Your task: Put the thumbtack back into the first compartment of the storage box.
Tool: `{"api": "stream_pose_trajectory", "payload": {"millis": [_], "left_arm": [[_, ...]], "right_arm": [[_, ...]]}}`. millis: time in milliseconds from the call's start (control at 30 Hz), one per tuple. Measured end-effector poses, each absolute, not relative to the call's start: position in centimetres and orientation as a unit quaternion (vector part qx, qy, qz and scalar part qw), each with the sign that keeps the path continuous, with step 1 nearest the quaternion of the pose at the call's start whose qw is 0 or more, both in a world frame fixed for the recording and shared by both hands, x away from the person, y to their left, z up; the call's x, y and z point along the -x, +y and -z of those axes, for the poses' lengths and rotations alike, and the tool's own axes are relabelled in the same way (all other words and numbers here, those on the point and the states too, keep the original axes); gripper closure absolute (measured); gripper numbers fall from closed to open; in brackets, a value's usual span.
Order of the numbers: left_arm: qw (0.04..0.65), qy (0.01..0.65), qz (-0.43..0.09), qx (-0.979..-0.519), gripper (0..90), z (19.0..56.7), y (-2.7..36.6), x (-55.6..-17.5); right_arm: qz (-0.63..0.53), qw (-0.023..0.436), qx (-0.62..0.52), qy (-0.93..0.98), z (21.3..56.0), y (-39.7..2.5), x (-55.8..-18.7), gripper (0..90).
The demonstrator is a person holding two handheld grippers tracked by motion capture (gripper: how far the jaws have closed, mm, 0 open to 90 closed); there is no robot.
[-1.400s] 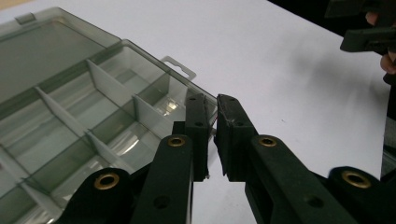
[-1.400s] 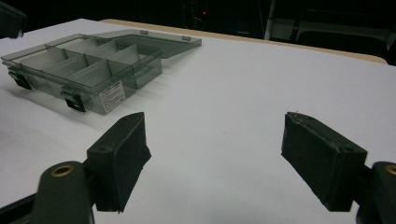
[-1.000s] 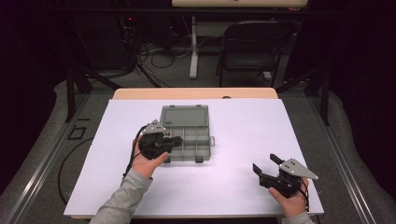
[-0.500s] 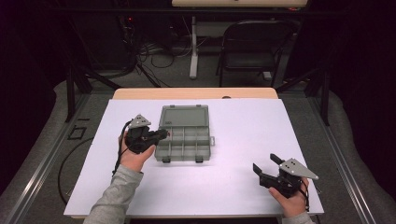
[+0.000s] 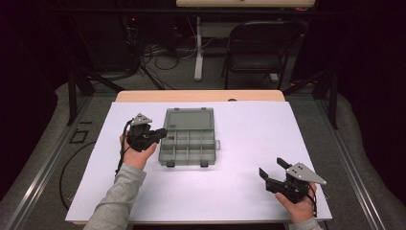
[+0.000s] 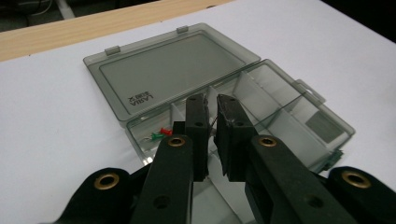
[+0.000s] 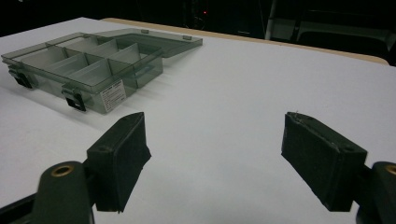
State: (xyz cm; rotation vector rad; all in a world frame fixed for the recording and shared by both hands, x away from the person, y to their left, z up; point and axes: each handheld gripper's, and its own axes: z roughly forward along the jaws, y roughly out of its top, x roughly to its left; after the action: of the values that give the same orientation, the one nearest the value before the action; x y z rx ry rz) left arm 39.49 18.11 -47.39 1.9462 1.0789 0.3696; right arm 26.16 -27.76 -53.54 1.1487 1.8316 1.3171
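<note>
On the white counter [image 5: 239, 191] sat the clear organizer box [image 5: 187, 143], lid flat open behind it. Compared with a second earlier, the left tongs [image 5: 162, 136] had slid off the compartments to the box's left edge, nearly closed with just a slit and nothing clearly pinched. Tiny red and green bits [image 6: 159, 135] lay in the corner compartment, so maybe a drop-off just finished. Right tongs [image 5: 272, 168] hadn't budged, spread wide, well apart from the box.
</note>
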Motion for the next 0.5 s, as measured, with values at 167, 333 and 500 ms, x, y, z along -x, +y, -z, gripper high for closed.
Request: {"api": "stream_pose_trajectory", "payload": {"millis": [167, 333, 500], "left_arm": [[0.414, 0.443, -0.151, -0.781, 83.6, 47.8, 18.0, -40.7], [0.395, 0.451, -0.155, -0.785, 83.6, 48.4, 17.9, -41.5], [0.387, 0.460, -0.150, -0.785, 83.6, 49.1, 17.9, -42.0]], "right_arm": [[-0.495, 0.299, -0.435, 0.690, 53.6, -27.7, -26.2, 21.7], [-0.493, 0.299, -0.435, 0.691, 53.6, -27.7, -26.2, 21.7], [-0.495, 0.298, -0.436, 0.690, 53.6, -27.6, -26.2, 21.7]]}}
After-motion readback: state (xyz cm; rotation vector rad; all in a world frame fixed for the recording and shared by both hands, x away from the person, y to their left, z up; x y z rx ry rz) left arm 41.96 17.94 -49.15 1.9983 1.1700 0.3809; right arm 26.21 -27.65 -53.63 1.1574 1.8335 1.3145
